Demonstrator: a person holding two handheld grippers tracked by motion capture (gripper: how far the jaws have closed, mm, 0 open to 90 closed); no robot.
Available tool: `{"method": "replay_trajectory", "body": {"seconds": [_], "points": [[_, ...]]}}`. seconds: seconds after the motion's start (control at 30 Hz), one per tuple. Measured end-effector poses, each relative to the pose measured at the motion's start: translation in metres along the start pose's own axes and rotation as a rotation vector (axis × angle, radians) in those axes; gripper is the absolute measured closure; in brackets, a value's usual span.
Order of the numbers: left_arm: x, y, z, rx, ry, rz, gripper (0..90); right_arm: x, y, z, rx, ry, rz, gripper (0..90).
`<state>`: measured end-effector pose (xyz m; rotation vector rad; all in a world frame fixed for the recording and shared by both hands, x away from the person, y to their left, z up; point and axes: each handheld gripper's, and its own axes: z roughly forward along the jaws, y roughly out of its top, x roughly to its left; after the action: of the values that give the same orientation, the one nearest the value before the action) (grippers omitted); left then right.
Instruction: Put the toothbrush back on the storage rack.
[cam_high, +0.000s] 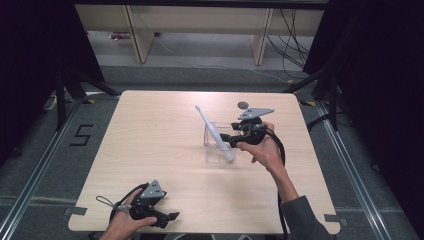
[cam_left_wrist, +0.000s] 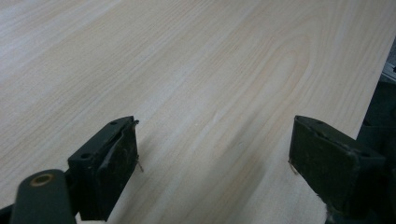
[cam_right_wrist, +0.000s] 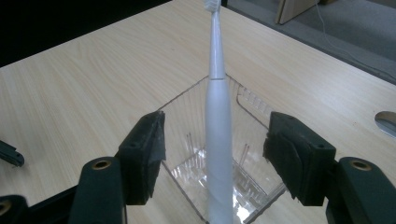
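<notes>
Right tongs (cam_right_wrist: 215, 158) stand apart around a toothbrush (cam_right_wrist: 217, 140) leaning in a clear box (cam_right_wrist: 187, 121); its base is cut off. Left tongs (cam_left_wrist: 215, 158) gape over bare table (cam_left_wrist: 187, 70).

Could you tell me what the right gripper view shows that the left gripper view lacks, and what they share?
The right gripper view has a white electric toothbrush standing tilted in a clear plastic box, with the right gripper open around it. The left gripper view has the left gripper open with just bare tabletop between its jaws. Both show the light wooden table.
</notes>
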<state>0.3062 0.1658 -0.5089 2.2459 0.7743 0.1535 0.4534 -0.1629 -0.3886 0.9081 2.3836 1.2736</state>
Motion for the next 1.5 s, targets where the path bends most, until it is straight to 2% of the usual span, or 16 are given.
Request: {"method": "replay_trajectory", "body": {"seconds": [0.07,0.37,0.5,0.53,0.57,0.63,0.67,0.7,0.77,0.83,0.93,1.03,1.1,1.23,1.27,1.5], "points": [[0.000,0.000,0.000,-0.001,0.008,-0.003,14.9,0.002,-0.001,-0.003,0.003,-0.010,0.023,36.9],[0.000,0.000,0.000,-0.004,0.008,-0.002,14.9,0.004,-0.009,-0.011,-0.014,-0.006,-0.002,34.2],[0.001,0.000,-0.001,-0.003,0.009,0.001,14.9,0.007,-0.013,-0.019,-0.008,-0.012,0.029,34.1],[0.001,0.000,-0.001,-0.004,0.007,0.000,14.9,0.005,-0.014,-0.020,-0.013,-0.002,0.002,34.1],[0.001,0.000,-0.001,-0.003,0.007,0.000,14.9,0.006,-0.016,-0.021,-0.013,-0.004,0.024,34.0],[-0.001,0.000,0.000,-0.015,-0.004,-0.015,14.9,0.004,-0.018,-0.024,-0.008,-0.010,0.010,34.1],[0.000,0.000,-0.001,-0.004,0.007,-0.002,14.9,0.004,-0.018,-0.025,-0.016,-0.033,0.006,34.0],[0.000,0.000,-0.001,-0.002,0.008,0.002,14.9,0.005,-0.019,-0.026,0.000,-0.021,0.028,34.0],[0.000,0.000,-0.001,-0.003,0.009,0.002,14.9,0.003,-0.020,-0.026,-0.007,-0.029,0.008,34.0],[-0.001,0.000,0.000,-0.014,0.000,-0.012,14.9,0.006,-0.021,-0.027,-0.002,-0.013,0.039,34.0],[-0.001,0.000,0.000,-0.015,-0.001,-0.013,14.9,0.006,-0.022,-0.028,-0.002,-0.022,-0.004,33.5],[0.000,0.000,-0.001,-0.002,0.009,0.003,14.9,0.009,-0.024,-0.029,-0.004,-0.017,0.023,33.0],[0.000,0.000,-0.001,-0.003,0.009,0.003,14.9,0.007,-0.025,-0.031,-0.003,-0.025,-0.007,32.7],[-0.001,0.000,0.000,-0.014,-0.001,-0.012,14.9,0.009,-0.028,-0.033,-0.006,-0.024,0.017,31.7],[-0.001,0.000,0.000,-0.014,-0.001,-0.012,14.9,0.008,-0.029,-0.035,-0.013,-0.030,-0.011,31.2],[0.000,0.000,-0.001,-0.003,0.009,0.002,14.9,0.007,-0.035,-0.043,-0.013,-0.032,0.003,29.7]]}}
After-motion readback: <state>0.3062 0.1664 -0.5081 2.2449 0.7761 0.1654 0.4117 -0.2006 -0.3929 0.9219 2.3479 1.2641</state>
